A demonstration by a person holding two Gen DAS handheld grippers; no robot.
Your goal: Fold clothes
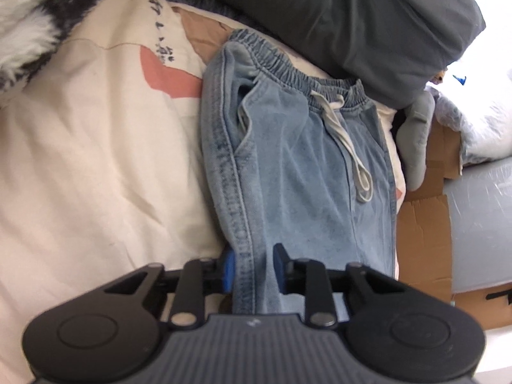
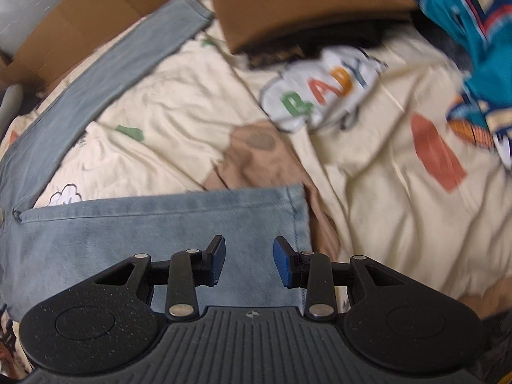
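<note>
Cream printed bedsheet [image 1: 80, 160] carries light-blue jeans [image 1: 288, 166] laid along it.

From the left wrist view, the left gripper [image 1: 254, 270] is clamped on a bunched fold of the jeans below the elastic waistband, whose white drawstring [image 1: 345, 147] trails down the front. From the right wrist view, the right gripper [image 2: 249, 264] hovers with fingers apart over one leg near its hem; a cardboard box [image 2: 80, 22] sits beyond.

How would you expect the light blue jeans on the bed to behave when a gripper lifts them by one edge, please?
The jeans would probably drape rather than stay flat: the fabric bunches between the left gripper pads. They look fairly heavy for cloth, so the free leg may drag across the bedsheet. The loose drawstring would likely dangle.
</note>
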